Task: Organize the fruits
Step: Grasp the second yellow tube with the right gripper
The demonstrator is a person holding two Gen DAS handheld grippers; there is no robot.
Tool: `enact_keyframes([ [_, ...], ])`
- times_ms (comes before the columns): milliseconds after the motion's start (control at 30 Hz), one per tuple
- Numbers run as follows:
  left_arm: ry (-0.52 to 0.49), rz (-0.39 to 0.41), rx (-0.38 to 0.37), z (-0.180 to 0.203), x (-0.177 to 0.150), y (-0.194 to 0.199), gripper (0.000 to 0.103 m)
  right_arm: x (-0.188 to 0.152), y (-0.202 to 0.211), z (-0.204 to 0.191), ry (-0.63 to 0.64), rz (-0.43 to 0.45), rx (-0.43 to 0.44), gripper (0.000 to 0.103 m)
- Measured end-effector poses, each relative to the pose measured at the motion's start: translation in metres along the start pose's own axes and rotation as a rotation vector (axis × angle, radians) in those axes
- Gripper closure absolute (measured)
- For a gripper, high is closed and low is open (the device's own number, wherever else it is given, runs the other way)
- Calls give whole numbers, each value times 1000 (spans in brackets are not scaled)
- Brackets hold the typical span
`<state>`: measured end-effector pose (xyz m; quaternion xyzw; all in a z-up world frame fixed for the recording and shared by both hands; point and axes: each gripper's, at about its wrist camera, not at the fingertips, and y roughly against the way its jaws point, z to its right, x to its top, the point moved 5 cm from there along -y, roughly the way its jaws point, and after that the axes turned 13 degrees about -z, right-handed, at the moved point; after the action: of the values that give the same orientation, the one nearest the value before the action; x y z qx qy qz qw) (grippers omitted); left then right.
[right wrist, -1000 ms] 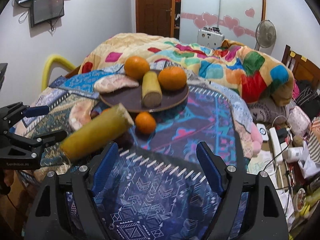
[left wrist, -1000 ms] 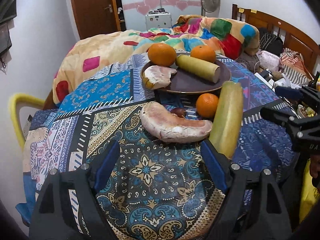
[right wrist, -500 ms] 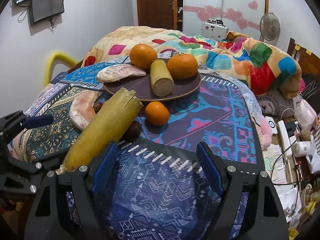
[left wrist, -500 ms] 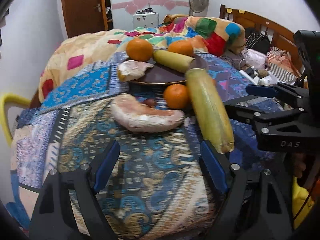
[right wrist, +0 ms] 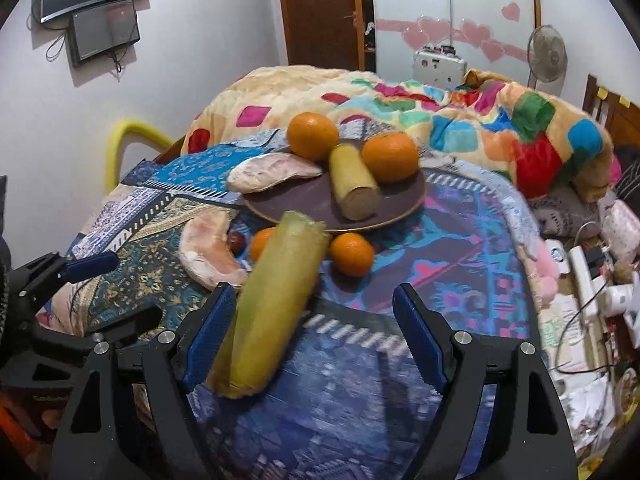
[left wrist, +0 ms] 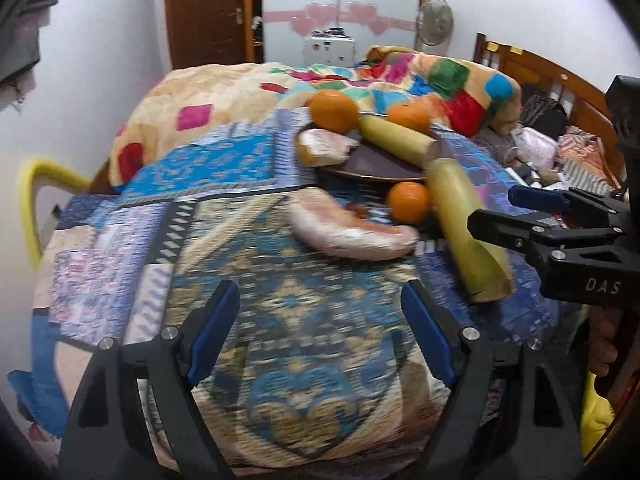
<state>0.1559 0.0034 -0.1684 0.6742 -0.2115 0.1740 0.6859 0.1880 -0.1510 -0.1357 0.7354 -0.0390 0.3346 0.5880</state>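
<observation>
Even indoor light; left view motion-blurred, fisheye edges dark.

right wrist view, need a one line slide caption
Open right gripper above a long yellow-green stalk on the patterned cloth, with oranges and more fruit on the brown plate behind.

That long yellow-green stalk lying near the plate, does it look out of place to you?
Somewhat. The long stalk lies off the plate on the patterned cloth, aslant beside loose oranges, while a shorter stalk piece already sits on the plate.

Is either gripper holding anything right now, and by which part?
Nothing is held. The left gripper and right gripper are open; the long yellow fruit lies on the cloth by the right gripper's left finger.
</observation>
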Motion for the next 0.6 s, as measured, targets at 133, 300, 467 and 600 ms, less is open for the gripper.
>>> enact_keyframes([
  [133,-3,-9,25,-12,-5,0,20,2,-18,-11,1,-38,7,45],
  [300,4,-28,5,-13,-5,-6,18,4,-24,-16,-2,-57,40,57],
  [467,23,-52,-33,-7,7,-17,12,2,-20,-18,20,-49,28,63],
  [600,34,-73,-44,2,19,-25,7,-1,-10,-8,30,-30,7,67],
])
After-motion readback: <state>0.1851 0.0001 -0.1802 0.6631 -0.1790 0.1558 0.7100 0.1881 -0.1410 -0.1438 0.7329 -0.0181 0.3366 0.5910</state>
